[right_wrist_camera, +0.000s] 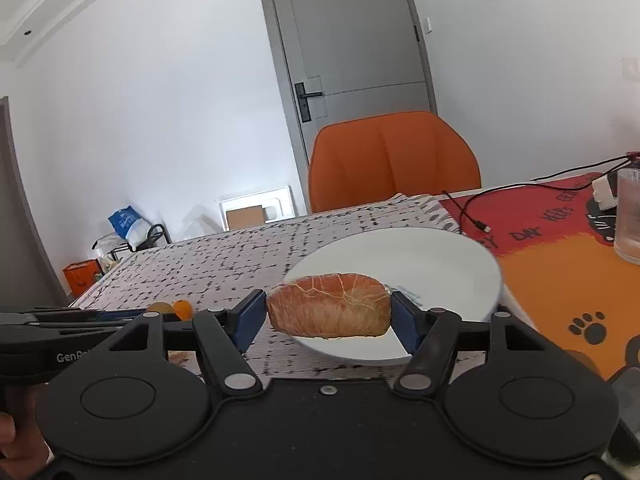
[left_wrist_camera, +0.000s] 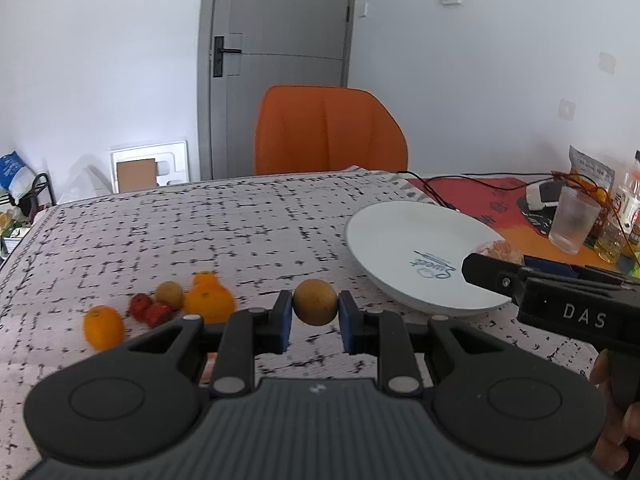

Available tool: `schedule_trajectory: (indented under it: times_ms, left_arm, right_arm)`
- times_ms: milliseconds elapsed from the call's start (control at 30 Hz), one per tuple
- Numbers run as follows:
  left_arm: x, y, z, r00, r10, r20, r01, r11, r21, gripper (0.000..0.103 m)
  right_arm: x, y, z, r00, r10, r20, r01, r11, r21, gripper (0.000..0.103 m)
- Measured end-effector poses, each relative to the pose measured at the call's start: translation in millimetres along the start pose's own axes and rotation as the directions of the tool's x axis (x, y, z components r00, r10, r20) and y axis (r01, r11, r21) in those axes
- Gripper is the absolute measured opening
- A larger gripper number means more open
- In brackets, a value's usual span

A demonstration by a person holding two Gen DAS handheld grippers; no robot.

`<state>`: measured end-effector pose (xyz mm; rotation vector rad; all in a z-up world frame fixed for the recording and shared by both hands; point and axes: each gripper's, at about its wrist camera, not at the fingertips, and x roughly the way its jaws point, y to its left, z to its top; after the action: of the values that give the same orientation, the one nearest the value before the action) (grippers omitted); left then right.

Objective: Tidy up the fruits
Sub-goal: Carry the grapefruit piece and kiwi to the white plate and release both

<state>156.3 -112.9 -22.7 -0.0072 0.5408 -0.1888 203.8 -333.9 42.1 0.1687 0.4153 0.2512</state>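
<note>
My left gripper [left_wrist_camera: 315, 322] is shut on a small round brown fruit [left_wrist_camera: 315, 301], held above the patterned tablecloth. To its left lie an orange [left_wrist_camera: 209, 303], a smaller orange fruit [left_wrist_camera: 103, 327], two red fruits [left_wrist_camera: 149, 311] and another brown fruit [left_wrist_camera: 169, 294]. My right gripper [right_wrist_camera: 327, 318] is shut on a peeled pomelo segment [right_wrist_camera: 328, 306], held over the near rim of a white plate [right_wrist_camera: 420, 264]. The plate also shows in the left wrist view [left_wrist_camera: 400, 240], with the right gripper [left_wrist_camera: 496, 270] over its right edge.
An orange chair [left_wrist_camera: 328, 132] stands behind the table. A red and orange mat [right_wrist_camera: 560, 264] at the right carries a glass [left_wrist_camera: 574, 220], a black cable [right_wrist_camera: 472, 216], a charger, bottles and a snack bag [left_wrist_camera: 592, 172]. Boxes and bags sit on the floor at the left.
</note>
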Motion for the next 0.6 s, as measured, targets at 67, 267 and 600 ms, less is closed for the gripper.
schedule_trajectory:
  times_ms: [67, 267, 600]
  left_arm:
    - [6.4, -7.2, 2.2, 1.0, -0.006, -0.005, 0.006, 1.0, 0.007, 0.023]
    - [24.8, -23.9, 10.2, 1.0, -0.008, -0.016, 0.008, 1.0, 0.029, 0.023]
    - [54.1, -41.8, 23.9, 0.999, -0.031, -0.033, 0.032, 0.999, 0.036, 0.023]
  right_arm:
    - [0.1, -7.3, -0.9, 1.0, 0.0, 0.001, 0.0, 1.0, 0.006, 0.064]
    - [4.5, -22.5, -1.8, 1.0, 0.016, 0.003, -0.016, 1.0, 0.004, 0.064]
    - [20.4, -40.0, 0.6, 1.0, -0.004, -0.016, 0.004, 1.0, -0.025, 0.064]
